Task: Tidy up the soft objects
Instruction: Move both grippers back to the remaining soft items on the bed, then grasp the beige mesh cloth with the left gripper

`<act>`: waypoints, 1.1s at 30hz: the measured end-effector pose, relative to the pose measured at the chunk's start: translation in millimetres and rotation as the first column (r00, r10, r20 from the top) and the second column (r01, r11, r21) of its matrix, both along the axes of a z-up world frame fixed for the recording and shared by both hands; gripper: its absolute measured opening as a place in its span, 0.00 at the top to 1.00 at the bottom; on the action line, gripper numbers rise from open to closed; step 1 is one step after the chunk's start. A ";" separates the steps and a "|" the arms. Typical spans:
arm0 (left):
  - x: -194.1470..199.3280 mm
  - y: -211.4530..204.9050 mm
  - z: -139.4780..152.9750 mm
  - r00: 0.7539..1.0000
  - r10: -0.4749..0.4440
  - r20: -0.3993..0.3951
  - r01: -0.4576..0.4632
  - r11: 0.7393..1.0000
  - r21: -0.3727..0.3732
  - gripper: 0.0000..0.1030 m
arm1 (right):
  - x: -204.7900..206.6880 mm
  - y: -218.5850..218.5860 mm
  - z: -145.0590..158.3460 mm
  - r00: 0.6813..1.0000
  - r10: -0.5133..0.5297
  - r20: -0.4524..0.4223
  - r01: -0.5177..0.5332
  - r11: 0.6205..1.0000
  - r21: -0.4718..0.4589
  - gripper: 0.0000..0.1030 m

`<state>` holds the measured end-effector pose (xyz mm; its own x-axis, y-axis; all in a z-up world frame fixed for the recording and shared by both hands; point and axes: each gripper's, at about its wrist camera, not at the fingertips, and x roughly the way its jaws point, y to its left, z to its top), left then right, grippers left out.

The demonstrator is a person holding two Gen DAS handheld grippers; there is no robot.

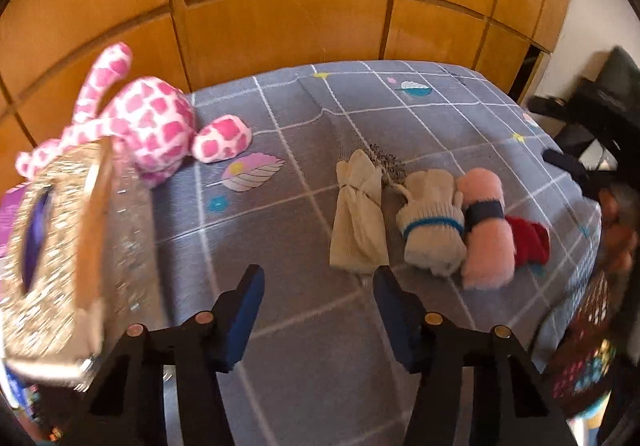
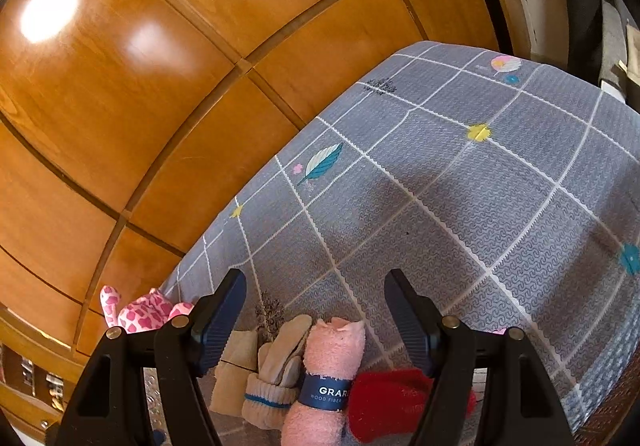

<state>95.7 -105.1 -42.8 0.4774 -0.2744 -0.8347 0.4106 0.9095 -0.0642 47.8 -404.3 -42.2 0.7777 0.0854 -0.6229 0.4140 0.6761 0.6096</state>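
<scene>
Sorting barely begun, by the look of it. Far left: glittery silver box [image 1: 72, 246], pink-and-white patched plush toy [image 1: 152, 126] just behind. Mid-bedspread [image 1: 440, 118], in a row: beige folded cloth [image 1: 358, 222], cream knitted gloves [image 1: 434, 222], pink rolled towel with navy band [image 1: 486, 226], red knit item [image 1: 528, 238], all loose. Left gripper [image 1: 318, 286] fingers apart, empty. Right gripper [image 2: 316, 298] likewise apart, above the roll, gripping nothing.
</scene>
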 end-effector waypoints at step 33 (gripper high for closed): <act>1.9 15.8 -46.9 0.999 0.046 -0.009 -0.047 0.996 -0.080 0.80 | 12.5 7.1 -8.4 0.997 0.070 -0.030 -0.070 0.997 0.015 0.30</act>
